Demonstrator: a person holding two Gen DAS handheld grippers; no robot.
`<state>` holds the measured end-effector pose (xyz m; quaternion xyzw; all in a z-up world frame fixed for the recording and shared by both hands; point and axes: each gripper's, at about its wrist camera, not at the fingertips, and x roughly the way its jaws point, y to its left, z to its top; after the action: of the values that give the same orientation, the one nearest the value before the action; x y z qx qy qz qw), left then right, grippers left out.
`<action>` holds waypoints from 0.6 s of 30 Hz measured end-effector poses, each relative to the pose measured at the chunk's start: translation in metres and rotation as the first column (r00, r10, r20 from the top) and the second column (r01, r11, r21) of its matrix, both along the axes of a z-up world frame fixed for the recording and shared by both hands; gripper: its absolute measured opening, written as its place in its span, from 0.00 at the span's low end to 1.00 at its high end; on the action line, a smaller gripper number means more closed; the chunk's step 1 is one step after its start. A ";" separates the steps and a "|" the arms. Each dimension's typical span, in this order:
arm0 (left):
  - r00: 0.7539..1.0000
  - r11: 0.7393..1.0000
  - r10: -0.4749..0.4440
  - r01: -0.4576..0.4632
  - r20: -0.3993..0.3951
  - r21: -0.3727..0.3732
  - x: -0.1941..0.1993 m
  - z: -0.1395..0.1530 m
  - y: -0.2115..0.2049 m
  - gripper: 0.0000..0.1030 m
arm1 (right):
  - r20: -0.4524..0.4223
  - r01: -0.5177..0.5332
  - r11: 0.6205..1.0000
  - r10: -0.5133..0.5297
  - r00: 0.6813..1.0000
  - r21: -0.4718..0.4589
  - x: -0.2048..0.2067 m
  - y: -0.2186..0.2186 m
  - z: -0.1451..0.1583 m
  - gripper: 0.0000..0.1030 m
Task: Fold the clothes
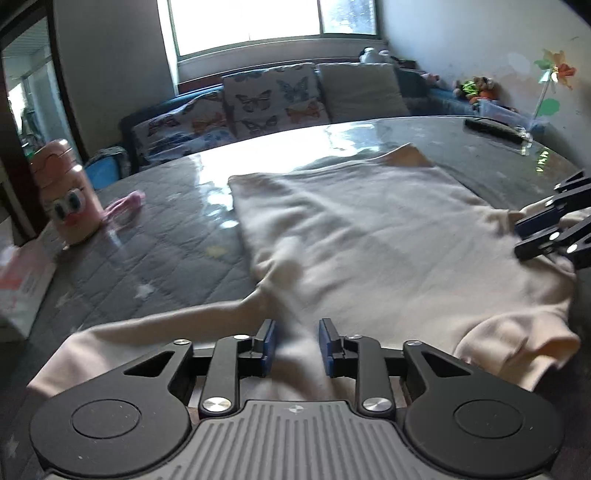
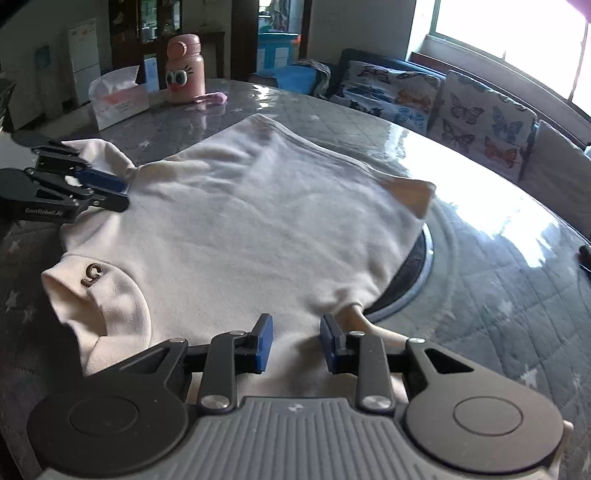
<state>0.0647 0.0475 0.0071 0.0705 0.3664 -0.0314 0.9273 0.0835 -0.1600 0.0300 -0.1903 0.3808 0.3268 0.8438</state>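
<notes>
We see a cream turtleneck sweater (image 2: 236, 221) lying spread on the round tabletop (image 2: 498, 266), which wears a grey quilted cover with pale stars under a glossy clear sheet. Its rolled collar, with a small metal emblem (image 2: 93, 274), lies at the near edge between our two tools. Our left hand-held gripper (image 1: 296, 345) hovers at one shoulder with its blue pads (image 1: 269, 343) spread apart, cloth below the gap but not pinched. Our right hand-held gripper (image 2: 296, 341) sits at the other shoulder, likewise spread, gripping nothing. Beyond the sweater stand a pink cartoon-faced bottle (image 2: 184, 70), a tissue box (image 2: 118, 98) and a small pink item (image 2: 212, 98). Behind the tabletop runs a sofa with butterfly cushions (image 2: 480, 122) below a bright window (image 1: 266, 22).
</notes>
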 end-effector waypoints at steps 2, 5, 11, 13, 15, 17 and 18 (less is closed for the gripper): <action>1.000 1.000 0.008 -0.008 0.011 -0.013 -0.006 0.004 0.002 0.30 | 0.008 -0.018 1.000 0.018 1.000 0.020 -0.007 0.004 0.004 0.30; 0.999 1.000 -0.013 0.014 0.035 -0.024 -0.015 0.012 -0.006 0.30 | 0.011 -0.067 0.996 0.066 0.998 0.053 -0.019 0.017 0.008 0.34; 0.996 0.997 -0.077 0.078 0.042 -0.023 -0.028 0.011 -0.026 0.32 | -0.011 -0.152 0.985 0.153 0.988 0.085 -0.039 0.047 0.001 0.34; 0.996 0.996 -0.087 0.087 0.028 -0.012 -0.032 0.006 -0.029 0.32 | -0.016 -0.170 0.983 0.172 0.985 0.068 -0.046 0.051 -0.005 0.34; 0.996 0.996 -0.092 0.092 0.013 0.001 -0.036 0.001 -0.030 0.32 | -0.006 -0.176 0.982 0.177 0.984 0.064 -0.054 0.047 -0.005 0.34; 0.996 0.996 -0.091 0.091 0.014 0.006 -0.039 0.001 -0.030 0.34 | -0.005 -0.165 0.983 0.166 0.986 0.086 -0.059 0.038 -0.001 0.36; 0.996 0.996 -0.090 0.090 0.018 0.006 -0.039 0.003 -0.029 0.35 | -0.010 -0.151 0.983 0.153 0.988 0.107 -0.060 0.031 0.002 0.37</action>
<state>0.0256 0.0181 0.0101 0.0897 0.3543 -0.0714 0.9281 0.0235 -0.1290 0.0322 -0.1710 0.3550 0.4116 0.8218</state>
